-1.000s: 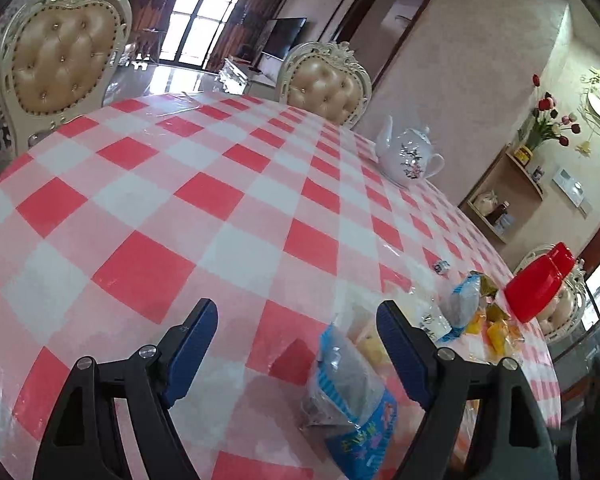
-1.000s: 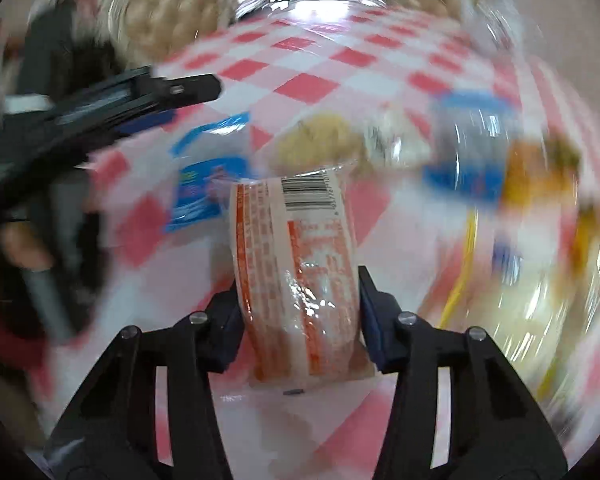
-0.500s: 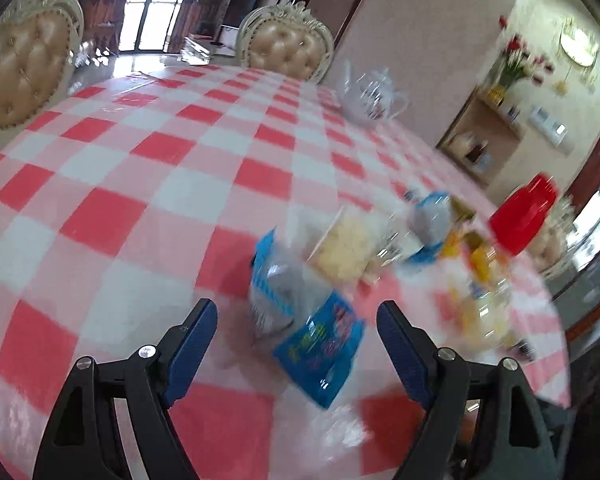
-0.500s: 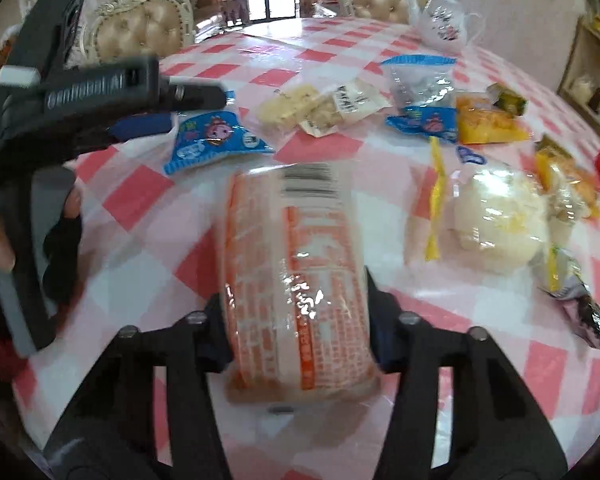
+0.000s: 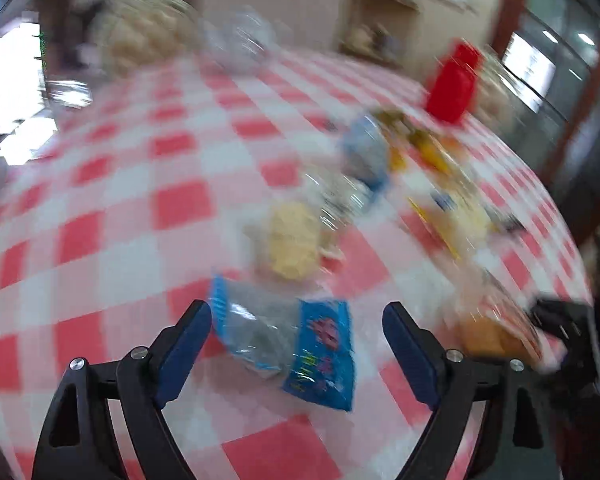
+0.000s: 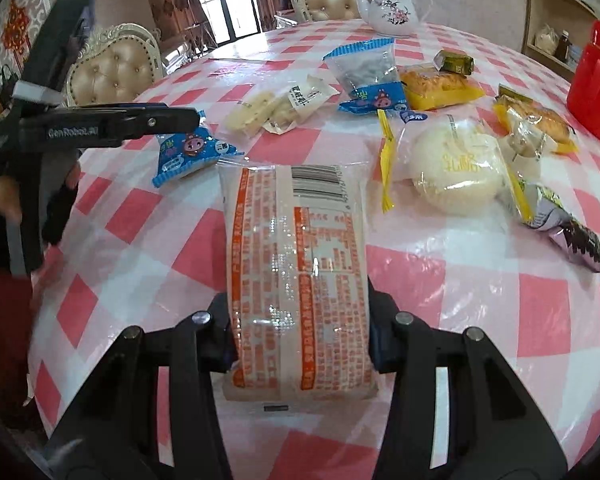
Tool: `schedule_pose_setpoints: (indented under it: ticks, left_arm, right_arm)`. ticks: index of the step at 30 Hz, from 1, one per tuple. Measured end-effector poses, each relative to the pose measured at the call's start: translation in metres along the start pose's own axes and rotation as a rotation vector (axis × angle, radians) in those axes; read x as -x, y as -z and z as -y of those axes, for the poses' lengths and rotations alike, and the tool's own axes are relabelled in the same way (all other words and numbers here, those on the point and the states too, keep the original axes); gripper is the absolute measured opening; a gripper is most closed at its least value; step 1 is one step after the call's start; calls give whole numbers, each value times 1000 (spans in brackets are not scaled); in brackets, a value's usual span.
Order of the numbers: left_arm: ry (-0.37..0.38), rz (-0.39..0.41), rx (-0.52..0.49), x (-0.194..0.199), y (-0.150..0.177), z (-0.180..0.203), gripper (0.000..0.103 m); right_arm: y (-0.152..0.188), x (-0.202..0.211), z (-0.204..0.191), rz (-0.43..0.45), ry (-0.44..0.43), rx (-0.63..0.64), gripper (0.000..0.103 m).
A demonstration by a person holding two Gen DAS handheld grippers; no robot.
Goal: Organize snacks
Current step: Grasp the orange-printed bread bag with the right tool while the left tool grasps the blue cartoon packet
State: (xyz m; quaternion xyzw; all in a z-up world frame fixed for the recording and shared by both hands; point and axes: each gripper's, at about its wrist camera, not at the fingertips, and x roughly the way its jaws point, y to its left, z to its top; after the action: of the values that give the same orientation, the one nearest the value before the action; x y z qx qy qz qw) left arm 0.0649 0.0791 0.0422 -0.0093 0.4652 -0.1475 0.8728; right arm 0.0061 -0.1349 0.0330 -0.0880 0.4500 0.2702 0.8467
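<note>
My right gripper is shut on an orange-and-white snack pack and holds it above the red-checked table. My left gripper is open and empty, its blue pads on either side of a blue snack packet that lies on the cloth; the same packet shows in the right wrist view, below the left gripper's arm. The left wrist view is blurred. The held pack shows there at the right.
Several snacks lie spread over the table: a cracker pack, a second blue packet, a yellow pack, a round white bun. A white teapot and a red container stand behind. Chairs ring the table.
My left gripper swung right and down over the blue packet. My right gripper kept its hold on the orange pack and drew back a little.
</note>
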Motion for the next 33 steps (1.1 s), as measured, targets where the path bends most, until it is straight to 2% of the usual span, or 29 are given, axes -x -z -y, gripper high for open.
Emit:
schedule_pose_setpoints:
  ticks: [1, 3, 5, 7, 12, 13, 14, 19, 22, 24, 25, 30, 32, 33]
  left_arm:
    - [-17, -12, -14, -3, -1, -1, 88]
    - [-52, -94, -65, -16, 0, 3, 88]
    - [-90, -126, -115, -25, 3, 11, 88]
    - [-122, -134, -151, -32, 6, 18, 88]
    - [-105, -129, -184, -41, 2, 28, 89]
    - [-99, -125, -180, -42, 1, 28, 87]
    - [-86, -117, -170, -41, 1, 27, 81]
    - [-69, -41, -114, -30, 15, 24, 68]
    - [-51, 38, -21, -11, 30, 22, 52]
    - [-61, 78, 75, 1, 41, 19, 46]
    - [-63, 85, 86, 4, 45, 20, 44]
    - [-41, 92, 72, 5, 50, 26, 48]
    - [-15, 72, 90, 2, 52, 26, 59]
    - [-15, 80, 87, 1, 52, 27, 60]
  right_arm:
    - [-1, 0, 1, 0, -6, -5, 52]
    - [-1, 0, 2, 1, -16, -15, 52]
    - [0, 0, 2, 1, -17, -15, 52]
    - [-1, -1, 2, 1, -17, -14, 52]
    - [-2, -1, 3, 0, -22, -18, 52]
    - [-1, -1, 3, 1, -21, -18, 52]
    - [-1, -1, 3, 1, -20, -17, 52]
    - [-1, 0, 1, 2, -14, -6, 52]
    - [0, 0, -1, 6, -5, 3, 52]
    - [0, 0, -1, 10, 0, 4, 51]
    - [0, 0, -2, 10, 0, 3, 51]
    - [1, 1, -3, 9, 5, 7, 51]
    - [1, 1, -3, 9, 6, 5, 51]
    - [1, 1, -3, 9, 6, 6, 51]
